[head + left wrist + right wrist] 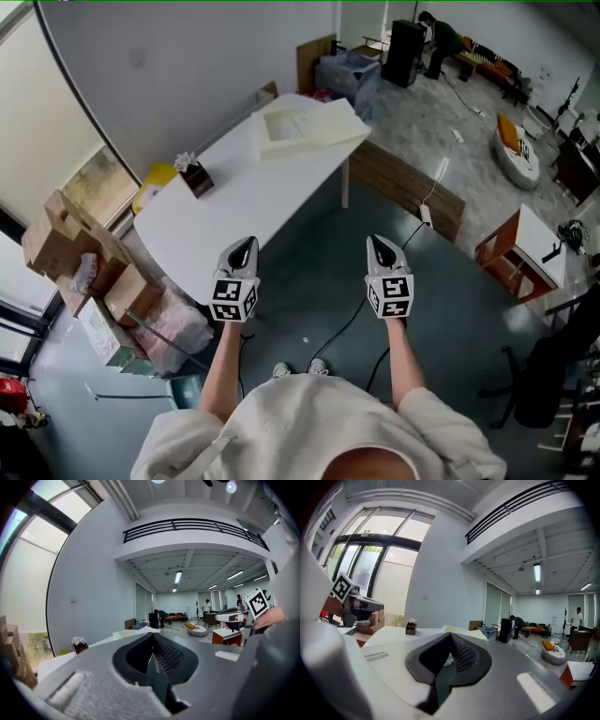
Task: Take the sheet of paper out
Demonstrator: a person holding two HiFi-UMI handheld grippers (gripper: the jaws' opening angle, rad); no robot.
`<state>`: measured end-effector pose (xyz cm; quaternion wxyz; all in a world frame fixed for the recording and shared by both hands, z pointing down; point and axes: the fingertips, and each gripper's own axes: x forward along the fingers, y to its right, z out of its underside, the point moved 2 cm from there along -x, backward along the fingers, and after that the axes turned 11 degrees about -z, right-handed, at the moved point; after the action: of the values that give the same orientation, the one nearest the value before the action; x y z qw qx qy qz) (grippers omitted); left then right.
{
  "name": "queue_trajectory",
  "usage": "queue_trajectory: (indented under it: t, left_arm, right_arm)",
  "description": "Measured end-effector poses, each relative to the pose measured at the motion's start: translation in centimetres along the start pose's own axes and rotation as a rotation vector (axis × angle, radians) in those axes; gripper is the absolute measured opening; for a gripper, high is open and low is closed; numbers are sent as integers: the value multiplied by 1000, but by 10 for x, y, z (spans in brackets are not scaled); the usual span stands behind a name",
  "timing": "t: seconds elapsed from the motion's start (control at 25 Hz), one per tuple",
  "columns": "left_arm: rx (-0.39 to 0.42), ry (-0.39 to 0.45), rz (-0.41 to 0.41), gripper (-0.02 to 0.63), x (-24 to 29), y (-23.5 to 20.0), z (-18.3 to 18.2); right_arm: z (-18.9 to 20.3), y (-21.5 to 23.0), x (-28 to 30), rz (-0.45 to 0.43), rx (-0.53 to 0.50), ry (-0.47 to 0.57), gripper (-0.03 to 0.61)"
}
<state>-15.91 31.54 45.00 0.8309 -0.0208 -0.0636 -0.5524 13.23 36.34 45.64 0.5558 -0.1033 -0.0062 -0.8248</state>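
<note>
1. White tabletop [253,202] stretches away ahead of you, and both of your grippers hang short of its near edge, over the grey floor [450,300].
2. Your left gripper [244,248] has its jaws clenched together with nothing between them.
3. Your right gripper [380,247] is the same: jaws pressed tight and empty. It sits roughly level, side by side with the left.
4. At the far end of the tabletop lies a pale flat box [328,131]. A lighter sheet of paper [284,125] seems to sit in its shallow top, well apart from both grippers, though you cannot tell that for certain.
5. A small brown tissue box [197,176] stands near the left edge of the tabletop, apart from the flat box.
6. Cardboard boxes [70,248] pile up on the floor to your left, beside the window.
</note>
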Motion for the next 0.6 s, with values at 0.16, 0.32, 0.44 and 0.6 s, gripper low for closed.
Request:
queue_trajectory:
  t: [0.16,0.32,0.44,0.6]
  left_arm:
    - [2,-6,-4,2,3,16,1]
    - [-1,-12,-10,2,4,30,4]
    - [-3,-20,-11,2,8,35,9]
    - [-5,-37,-8,2,20,38,16]
  right_arm:
    - [5,12,-7,-7,-21,7,2]
    - [12,17,-12,-23,-37,12,2]
    - [17,20,-10,-26,-37,9,2]
    - [23,28,-4,-28,-32,-1,2]
